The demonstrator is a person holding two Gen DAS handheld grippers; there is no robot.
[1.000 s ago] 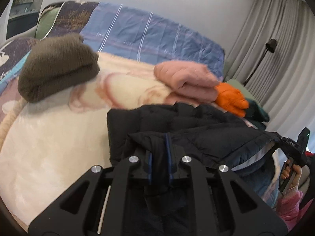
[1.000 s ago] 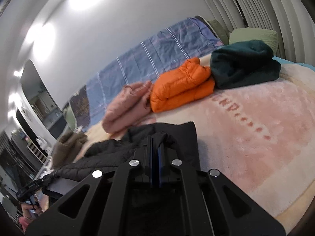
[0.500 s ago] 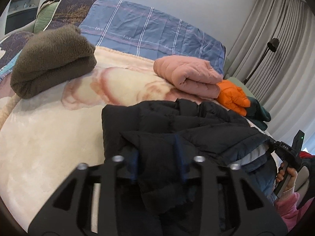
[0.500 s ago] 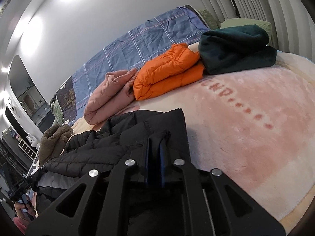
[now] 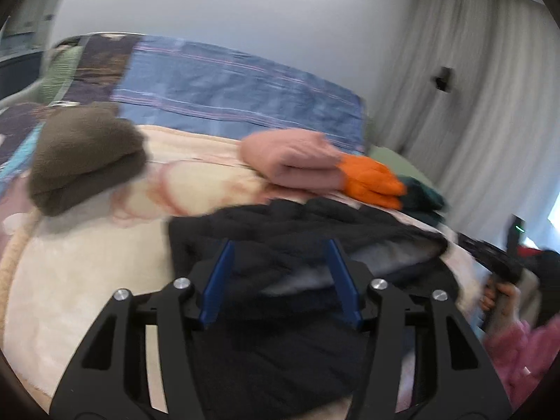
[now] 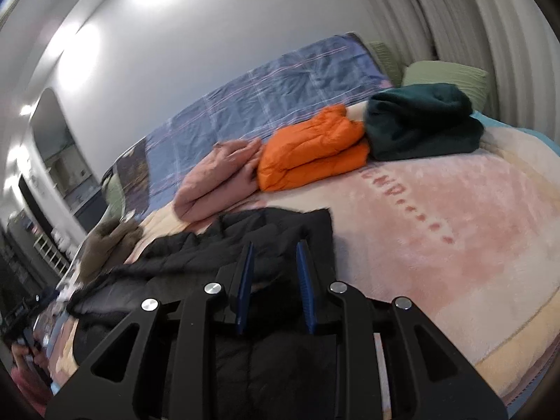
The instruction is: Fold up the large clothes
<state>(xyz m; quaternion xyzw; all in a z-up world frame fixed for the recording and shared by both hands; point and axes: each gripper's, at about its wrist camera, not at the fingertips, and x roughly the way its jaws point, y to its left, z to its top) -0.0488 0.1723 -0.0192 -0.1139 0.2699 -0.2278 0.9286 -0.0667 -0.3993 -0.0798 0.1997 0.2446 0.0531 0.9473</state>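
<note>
A black puffer jacket [image 5: 280,241] lies partly folded on the bed's pink blanket [image 5: 80,280]; its grey lining shows at the right. My left gripper [image 5: 280,245] is open just above the jacket's near edge, holding nothing. In the right wrist view the same jacket [image 6: 276,231] lies below my right gripper [image 6: 274,246], which is open with the blue pads apart over the jacket's corner. The right gripper and the hand holding it show in the left wrist view [image 5: 504,269].
Folded clothes lie along the back of the bed: a brown fleece [image 5: 84,161], a pink jacket [image 5: 294,164], an orange jacket [image 6: 311,150] and a dark green fleece [image 6: 420,122]. A blue plaid cover [image 5: 227,94] lies behind them. Curtains [image 5: 472,87] hang at the right.
Both grippers have opened and let go of the black jacket, which has dropped onto the bed. The left opened first, the right just now.
</note>
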